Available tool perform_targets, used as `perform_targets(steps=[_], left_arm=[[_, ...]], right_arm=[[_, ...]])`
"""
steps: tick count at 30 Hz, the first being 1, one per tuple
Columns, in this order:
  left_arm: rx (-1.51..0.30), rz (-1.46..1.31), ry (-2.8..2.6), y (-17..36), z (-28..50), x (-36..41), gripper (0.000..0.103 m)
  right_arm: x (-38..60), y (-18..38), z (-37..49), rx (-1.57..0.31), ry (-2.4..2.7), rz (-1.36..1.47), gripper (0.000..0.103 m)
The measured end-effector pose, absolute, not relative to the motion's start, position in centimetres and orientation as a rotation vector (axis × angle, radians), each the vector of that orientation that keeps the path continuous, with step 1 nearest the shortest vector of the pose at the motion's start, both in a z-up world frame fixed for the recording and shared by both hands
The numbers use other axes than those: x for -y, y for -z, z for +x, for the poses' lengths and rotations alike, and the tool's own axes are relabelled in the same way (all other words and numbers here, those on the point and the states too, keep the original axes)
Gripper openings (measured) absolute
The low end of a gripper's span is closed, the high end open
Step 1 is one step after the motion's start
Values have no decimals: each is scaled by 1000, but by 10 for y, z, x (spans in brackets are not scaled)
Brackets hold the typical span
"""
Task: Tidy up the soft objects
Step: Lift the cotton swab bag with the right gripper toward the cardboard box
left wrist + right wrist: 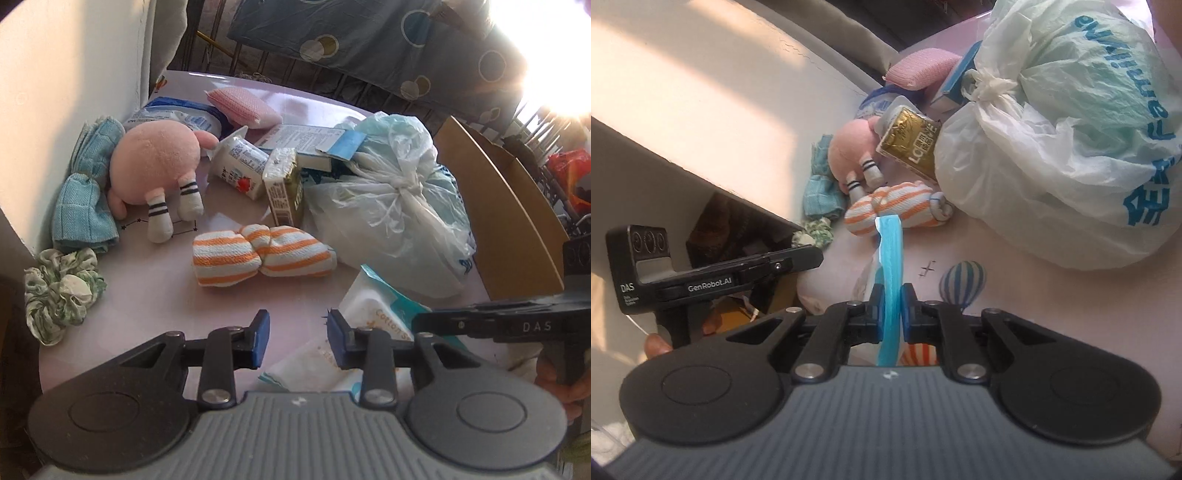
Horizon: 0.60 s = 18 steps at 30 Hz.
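My left gripper [297,339] is open above the pink table, with nothing between its blue pads. Ahead of it lies an orange-striped rolled towel [262,254]. A pink plush toy [159,166], a folded blue cloth [85,195] and a green scrunchie [61,290] lie along the wall on the left. A pink sponge [242,107] sits at the back. My right gripper [891,314] is shut on the blue sealed edge [890,254] of a white cotton-pad pack [376,314]. The striped towel [894,210] and the plush toy [853,147] lie beyond it.
A knotted plastic bag [388,192] fills the table's right side, beside an open cardboard box [509,206]. A yogurt cup [240,162], a small drink carton [284,184] and a flat box [310,144] crowd the middle. A wall [74,74] borders the left.
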State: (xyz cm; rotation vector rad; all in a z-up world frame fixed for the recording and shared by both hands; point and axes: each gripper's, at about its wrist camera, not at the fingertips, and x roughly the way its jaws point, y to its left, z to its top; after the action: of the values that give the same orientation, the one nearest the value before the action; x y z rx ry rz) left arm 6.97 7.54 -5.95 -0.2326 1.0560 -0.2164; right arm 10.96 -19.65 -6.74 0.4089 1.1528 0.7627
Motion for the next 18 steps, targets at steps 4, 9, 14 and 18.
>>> perform_targets(steps=[4,9,14,18], left_arm=[[-1103,-126,225,80,73,-49,43],[-1115,-67,173,88,77,-39,54],[-1118,-64,145,88,78,-39,60],[-1129,-91,143,88,79,-42,61]], right_arm=[[193,76,117,-1132,-711,299,7],[185,82,129,-1079,-610,246,11],[213,72,114,-1045,-576,482,23],[227,75,88,-1073,-609,686,39]])
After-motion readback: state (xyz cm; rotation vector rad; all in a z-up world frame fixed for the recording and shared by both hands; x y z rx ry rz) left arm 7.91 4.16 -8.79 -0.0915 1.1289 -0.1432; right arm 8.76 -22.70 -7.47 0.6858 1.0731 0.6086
